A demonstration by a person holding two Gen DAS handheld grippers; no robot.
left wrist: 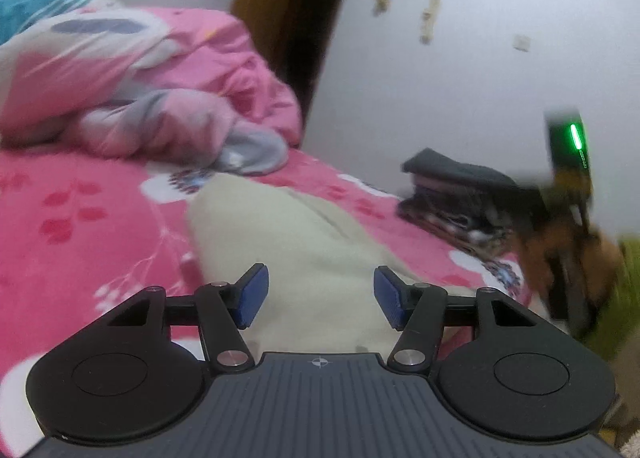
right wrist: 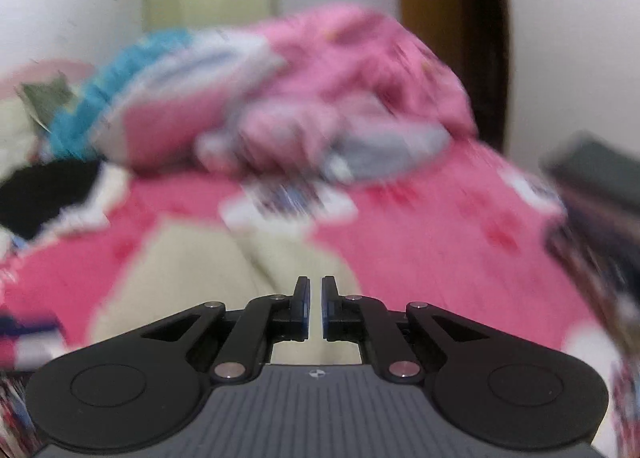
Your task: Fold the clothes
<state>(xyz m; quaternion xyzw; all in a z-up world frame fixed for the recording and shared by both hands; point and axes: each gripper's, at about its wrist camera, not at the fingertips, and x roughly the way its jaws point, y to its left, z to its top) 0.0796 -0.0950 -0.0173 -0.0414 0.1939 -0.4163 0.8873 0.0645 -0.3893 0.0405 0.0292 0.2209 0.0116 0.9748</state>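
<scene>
- We see the bed (left wrist: 80, 217) under its pink flowered cover in both views, but only the right wrist view takes in its far left side, where a black garment (right wrist: 48, 197) lies beside something pale; that view is heavily blurred.
- We find the heaped pink quilt (left wrist: 168, 69) at the back of the bed in both views, with a blue cloth (left wrist: 28, 5) at its left end.
- The cream garment (left wrist: 304, 234) lies flat on the cover in the near middle of the bed, soft and thick-looking, with a seam or fold running along it.
- Only the left wrist view shows us the pile of folded dark clothes (left wrist: 460, 193) clearly, sitting on the right part of the bed; the other view has it as a dark smear at the right edge.
- The left wrist view alone shows a blurred hand (left wrist: 568, 254) in a green sleeve (left wrist: 616, 298), gripping a handle with a green light.
- The left gripper (left wrist: 320, 296) stands about half open above the cream garment, nothing between its blue pads (left wrist: 250, 298).
- The right gripper (right wrist: 316, 308) is nearly closed, with only a thin gap and nothing held.
</scene>
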